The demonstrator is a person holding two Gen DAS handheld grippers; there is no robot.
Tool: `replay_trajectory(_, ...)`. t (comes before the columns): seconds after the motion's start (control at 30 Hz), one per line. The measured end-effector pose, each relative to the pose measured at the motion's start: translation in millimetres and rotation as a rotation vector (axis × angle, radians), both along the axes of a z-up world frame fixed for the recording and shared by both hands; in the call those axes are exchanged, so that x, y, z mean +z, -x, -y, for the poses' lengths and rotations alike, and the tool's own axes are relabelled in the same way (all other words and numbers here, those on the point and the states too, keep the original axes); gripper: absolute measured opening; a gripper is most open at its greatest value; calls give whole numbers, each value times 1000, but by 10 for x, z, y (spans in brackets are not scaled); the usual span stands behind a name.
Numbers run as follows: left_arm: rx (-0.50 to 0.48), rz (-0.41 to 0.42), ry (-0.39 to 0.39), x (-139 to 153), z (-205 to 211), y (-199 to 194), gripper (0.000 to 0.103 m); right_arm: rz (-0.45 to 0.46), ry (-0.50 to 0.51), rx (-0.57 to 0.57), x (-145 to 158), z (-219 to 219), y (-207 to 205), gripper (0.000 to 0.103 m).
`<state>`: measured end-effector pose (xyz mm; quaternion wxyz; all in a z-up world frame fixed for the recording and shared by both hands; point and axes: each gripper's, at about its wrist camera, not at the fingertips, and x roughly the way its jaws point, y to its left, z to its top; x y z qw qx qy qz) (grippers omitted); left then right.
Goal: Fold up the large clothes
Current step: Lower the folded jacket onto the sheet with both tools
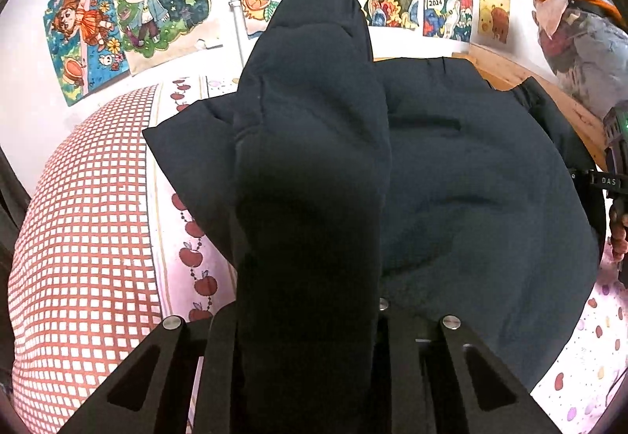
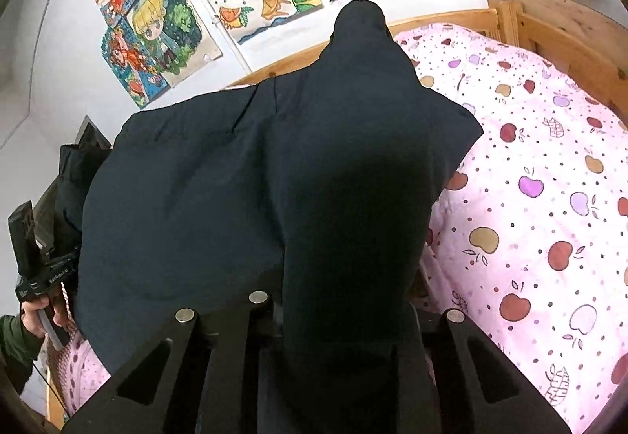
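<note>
Item under work: one large dark padded jacket (image 1: 471, 198), lying across a bed with a pink apple-print cover (image 2: 530, 198). A red-checked pillow (image 1: 78, 237) lies beside it on the left, and a wooden bed frame (image 2: 549, 25) runs behind, below a wall of coloured drawings (image 1: 157, 2).

Left gripper (image 1: 310, 316): its tongs are pressed together on a bunched fold of the jacket, which rises between the fingers and fills the middle of the left wrist view. The pads themselves are hidden by cloth.

Right gripper (image 2: 345, 316): same condition. The tongs pinch a raised ridge of the same jacket at its right side; the fabric stands up in a peak toward the wall.

In the right wrist view the left gripper appears at the far left edge, held in a hand (image 2: 39, 312) with a green sleeve.

Progress, as judged: early. Both edges are gripped and lifted clear of the cover, while the middle of the jacket rests on the bed, broad and puffed. No completed fold is visible; sleeves cannot be made out. Remaining: carry the gripped edge over the body, lay it flat, release, then fold again to a compact shape.

Risk noted: the thick padding may spring back once released.
</note>
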<state>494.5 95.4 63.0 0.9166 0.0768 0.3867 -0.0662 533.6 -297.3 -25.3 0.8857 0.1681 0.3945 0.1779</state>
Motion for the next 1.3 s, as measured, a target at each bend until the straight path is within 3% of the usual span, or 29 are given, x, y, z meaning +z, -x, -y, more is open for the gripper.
replay_trajectory(0.23,18,9,22,234,-43,173,20,48,-38,0,240,-14,166,16)
replay_trajectory(0.67,54,-72,45,615,-232,643,20,48,3,54,589,-122,832,16)
replay_trajectory(0.97,53,-113,61,355,-342,926,20,4,75,43,587,-241,1219,16)
replay_trajectory(1.13,25,-98,49,215,-350,919,21,30,194,22,571,-358,1298,16)
replay_trajectory(1.3,34,-99,88,-16,-409,836,23,77,318,18,512,-521,1319,16)
